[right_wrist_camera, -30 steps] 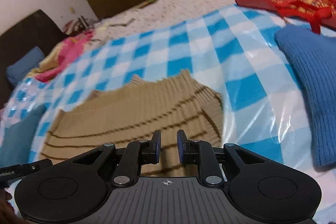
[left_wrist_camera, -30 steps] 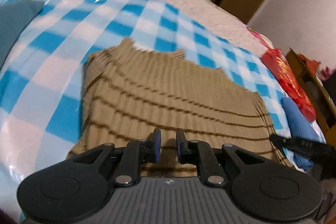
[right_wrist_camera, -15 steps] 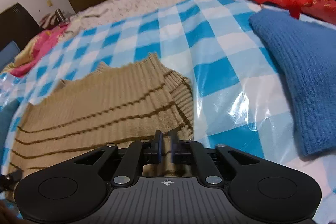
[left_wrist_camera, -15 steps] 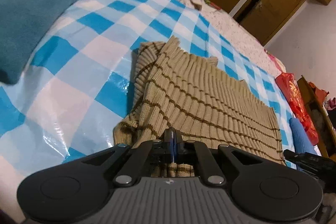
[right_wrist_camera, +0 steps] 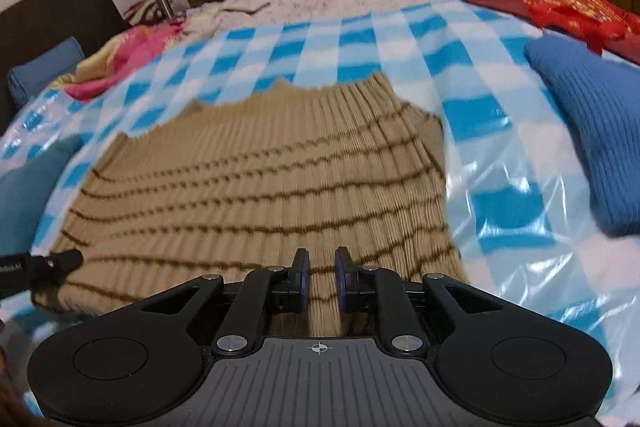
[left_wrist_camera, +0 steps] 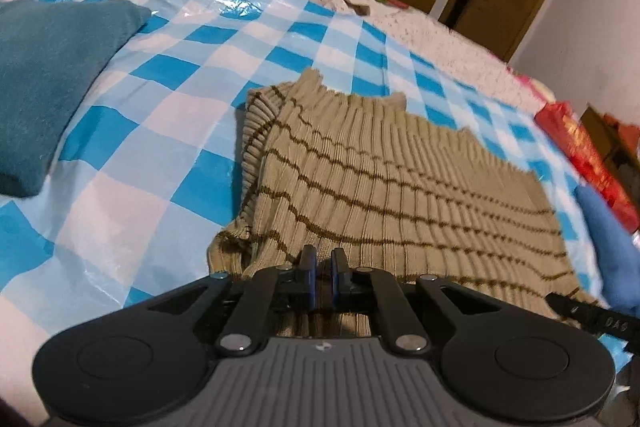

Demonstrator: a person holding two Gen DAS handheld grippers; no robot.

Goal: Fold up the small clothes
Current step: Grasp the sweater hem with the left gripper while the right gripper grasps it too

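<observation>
Left gripper [left_wrist_camera: 321, 269]: we clamp the tan sweater [left_wrist_camera: 400, 195] at its near hem.
Right gripper [right_wrist_camera: 321, 269]: we pinch the same hem.
Risk: thin grip; uneven lifting skews our fold.

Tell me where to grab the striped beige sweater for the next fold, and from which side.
Take the striped beige sweater by its near hem, one corner per gripper, coming from the near side: it lies flat, and that edge sits right under the left gripper and right gripper.
</observation>
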